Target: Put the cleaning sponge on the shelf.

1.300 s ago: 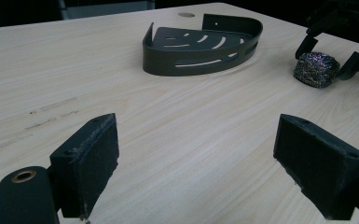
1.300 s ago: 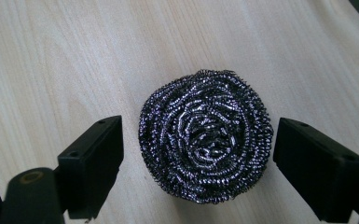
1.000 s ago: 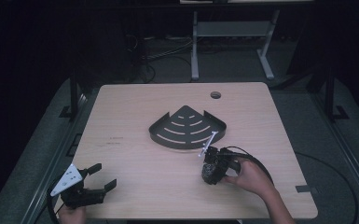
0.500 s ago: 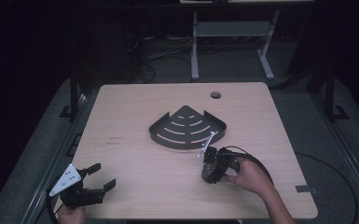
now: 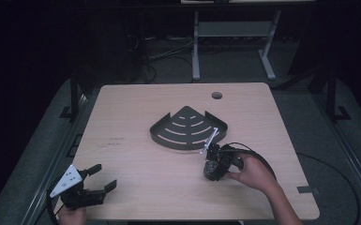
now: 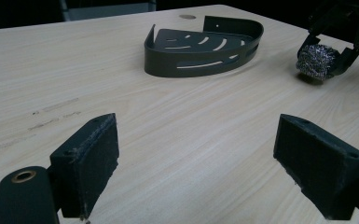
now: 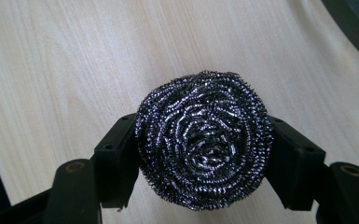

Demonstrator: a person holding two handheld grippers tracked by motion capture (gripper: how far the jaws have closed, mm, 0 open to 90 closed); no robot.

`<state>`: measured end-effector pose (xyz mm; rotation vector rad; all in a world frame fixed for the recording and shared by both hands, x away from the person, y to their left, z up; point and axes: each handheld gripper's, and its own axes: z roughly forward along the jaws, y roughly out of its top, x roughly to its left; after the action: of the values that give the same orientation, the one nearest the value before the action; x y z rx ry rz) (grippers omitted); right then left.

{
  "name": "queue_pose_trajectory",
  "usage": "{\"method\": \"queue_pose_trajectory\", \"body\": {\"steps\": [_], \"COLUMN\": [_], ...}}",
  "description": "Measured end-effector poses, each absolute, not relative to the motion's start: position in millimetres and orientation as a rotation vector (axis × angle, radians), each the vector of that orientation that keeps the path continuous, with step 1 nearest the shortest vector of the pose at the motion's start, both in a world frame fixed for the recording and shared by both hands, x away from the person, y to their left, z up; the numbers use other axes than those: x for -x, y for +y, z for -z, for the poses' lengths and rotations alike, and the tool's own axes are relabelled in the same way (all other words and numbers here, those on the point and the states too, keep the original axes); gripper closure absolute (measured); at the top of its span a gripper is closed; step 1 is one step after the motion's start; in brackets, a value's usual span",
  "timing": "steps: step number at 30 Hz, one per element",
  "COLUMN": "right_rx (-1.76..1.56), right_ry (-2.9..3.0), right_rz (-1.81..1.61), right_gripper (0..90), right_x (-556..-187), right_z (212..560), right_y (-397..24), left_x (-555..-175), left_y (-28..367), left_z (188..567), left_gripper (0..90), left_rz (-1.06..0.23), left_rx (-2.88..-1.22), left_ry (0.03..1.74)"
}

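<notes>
In the high view, your right gripper (image 5: 212, 169) sits right of centre in the lower half of the frame, just below the dark fan-shaped slotted tray (image 5: 187, 129), and its jaws have just been closing on the steel wool scourer (image 5: 210, 169), which is now pinched between them, low over the wooden table (image 5: 136, 108); your right hand (image 5: 254, 173) grips the tool from the lower right, with its cable looping beside it. Your left gripper (image 5: 99, 180) rests at the lower left corner of the tabletop, well apart from the tray and the scourer, with its jaws spread and nothing between them. In the left gripper view, your two black jaws stand wide apart at the bottom of the frame over bare wood; the tray (image 6: 200, 46) lies at upper centre, and the scourer (image 6: 317, 61) shows at the upper right, clamped in your right gripper (image 6: 324, 63) just right of the tray. In the right gripper view, the scourer (image 7: 205, 145) sits at the centre of the frame, a round coil of shiny wire squeezed from both sides by your jaws, with pale wood behind it and a dark edge of the tray (image 7: 356, 25) in the upper right corner
</notes>
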<state>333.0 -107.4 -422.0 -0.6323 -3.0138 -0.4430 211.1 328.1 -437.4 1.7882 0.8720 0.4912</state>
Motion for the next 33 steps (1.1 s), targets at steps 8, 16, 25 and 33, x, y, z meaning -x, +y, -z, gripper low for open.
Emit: {"method": "queue_pose_trajectory", "body": {"steps": [8,16,25,33], "right_rx": [0.631,0.634,0.641,0.642], "right_ry": [-3.009,-2.990,-2.993,-2.993], "right_rz": [0.449,0.484,0.448,0.467], "right_gripper": [33.2,33.5,33.5,33.5], "right_x": [-339.8,-348.9,-356.6,-364.5], "right_z": [411.3,404.6,402.4,394.6], "right_y": [-106.6,-106.2,-105.6,-105.4], "left_x": [-211.2,-211.0,-211.1,-211.2], "left_y": [329.4,329.4,330.2,330.2], "left_z": [437.6,437.5,437.6,437.5], "left_gripper": [13.3,13.3,13.3,13.3], "left_rz": [-0.490,-0.491,-0.492,-0.493], "left_rx": [-1.781,-1.781,-1.781,-1.780], "left_ry": [0.874,0.874,0.877,0.877]}}
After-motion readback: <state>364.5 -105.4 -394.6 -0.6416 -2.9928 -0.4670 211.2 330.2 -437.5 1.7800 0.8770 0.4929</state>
